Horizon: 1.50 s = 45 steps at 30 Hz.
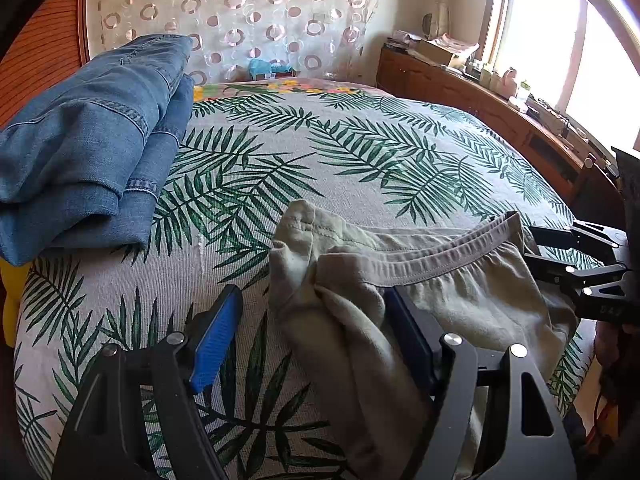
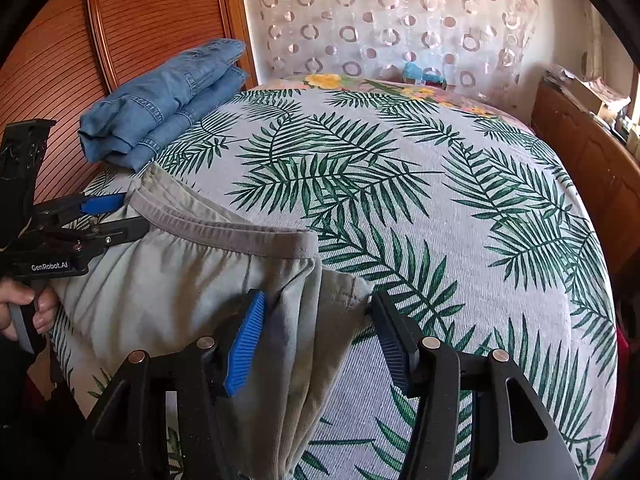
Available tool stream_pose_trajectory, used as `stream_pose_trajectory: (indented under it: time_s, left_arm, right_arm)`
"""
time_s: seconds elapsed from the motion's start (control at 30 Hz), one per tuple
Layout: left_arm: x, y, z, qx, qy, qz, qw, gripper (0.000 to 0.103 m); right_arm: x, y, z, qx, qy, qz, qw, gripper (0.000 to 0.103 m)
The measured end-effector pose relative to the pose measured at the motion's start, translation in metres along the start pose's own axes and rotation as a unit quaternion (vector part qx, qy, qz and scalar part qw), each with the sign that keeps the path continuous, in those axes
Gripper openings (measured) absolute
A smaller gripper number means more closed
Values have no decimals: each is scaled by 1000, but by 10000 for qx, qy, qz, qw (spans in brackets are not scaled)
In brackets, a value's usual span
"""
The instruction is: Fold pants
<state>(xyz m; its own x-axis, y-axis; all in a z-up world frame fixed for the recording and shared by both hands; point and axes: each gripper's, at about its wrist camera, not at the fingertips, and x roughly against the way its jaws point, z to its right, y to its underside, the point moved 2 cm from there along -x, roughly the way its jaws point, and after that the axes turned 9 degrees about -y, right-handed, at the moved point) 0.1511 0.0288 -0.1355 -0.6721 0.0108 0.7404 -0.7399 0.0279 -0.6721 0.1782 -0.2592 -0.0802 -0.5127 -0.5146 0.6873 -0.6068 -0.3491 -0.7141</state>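
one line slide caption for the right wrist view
Open right gripper straddles one end of the khaki pants on a palm-print bedspread; folded jeans behind.

Both cameras sit low over the near edge of the bed (image 1: 360,152), each looking forward between its own jaws toward the patterned curtain (image 1: 240,12) at the far side.

The left wrist view is close above the left end of the khaki pants (image 1: 460,280), with the left gripper (image 1: 308,332) filling the bottom of the frame; it faces slightly rightward, taking in the window (image 1: 560,40) and the right gripper (image 1: 532,246) at the right edge.

The right wrist view hangs just as near over the pants' other end, its right gripper (image 2: 316,332) in the foreground, and shows the left gripper (image 2: 116,216) at its left edge.

Both share the bed, the folded jeans (image 2: 168,100), the curtain and the pants' waistband (image 2: 240,236).
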Motion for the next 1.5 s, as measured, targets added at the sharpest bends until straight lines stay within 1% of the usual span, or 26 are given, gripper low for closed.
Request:
stream_pose_trajectory:
  time_s: [0.1,0.2,0.5,0.57,0.67,0.73,0.8,0.83,0.87,0.9,1.03,1.07,1.2,1.27,1.33,1.4,1.5]
  left_arm:
    - [0,0,0,2,3,1,10000,75]
    - [0,0,0,0,1,-3,10000,75]
    - [0,0,0,-19,4,-7,10000,76]
    - [-1,0,0,-33,3,-12,10000,77]
    - [-1,-1,-1,-1,55,-28,10000,77]
    - [0,-2,-2,58,180,-33,9998,72]
    - [-1,-4,-6,91,312,-24,9995,64]
    - [-1,-4,-8,134,351,-24,9993,62]
    - [0,-4,-8,147,414,-29,9990,56]
    - [0,-4,-8,150,481,-35,9987,50]
    - [0,-4,-5,119,582,-66,9982,38]
    - [0,-3,-4,95,633,-81,9979,33]
    - [6,-1,1,9,648,-23,9979,20]
    - [13,0,2,22,598,97,9982,19]
    - [21,1,6,-19,472,220,9986,18]
    - [36,1,13,-172,302,479,9982,17]
    - [54,-1,21,-317,177,747,9965,17]
  right_arm:
    - [-2,1,-3,56,66,-14,10000,58]
    - [-4,0,-7,111,-36,-30,9999,58]
    - [-7,0,-7,191,-23,-20,9998,58]
    - [-7,0,-9,229,-16,-14,9997,54]
    - [-7,0,-10,262,-90,4,9996,45]
    - [-7,1,-11,283,-155,13,9995,35]
    - [-7,1,-12,289,-207,18,9994,32]
    - [-7,1,-11,267,-251,25,9993,28]
    - [-7,1,-9,237,-290,26,9993,26]
    - [-6,1,-9,216,-307,28,9993,25]
    - [-6,2,-10,220,-354,28,9991,19]
    - [-6,2,-11,233,-356,27,9991,18]
    - [-4,2,-15,303,-317,47,9990,15]
    - [-1,3,-18,366,-275,132,9989,14]
    - [5,3,-20,378,-237,324,9985,13]
    - [13,5,-19,325,-252,480,9980,13]
    - [21,7,-22,344,-221,624,9972,13]
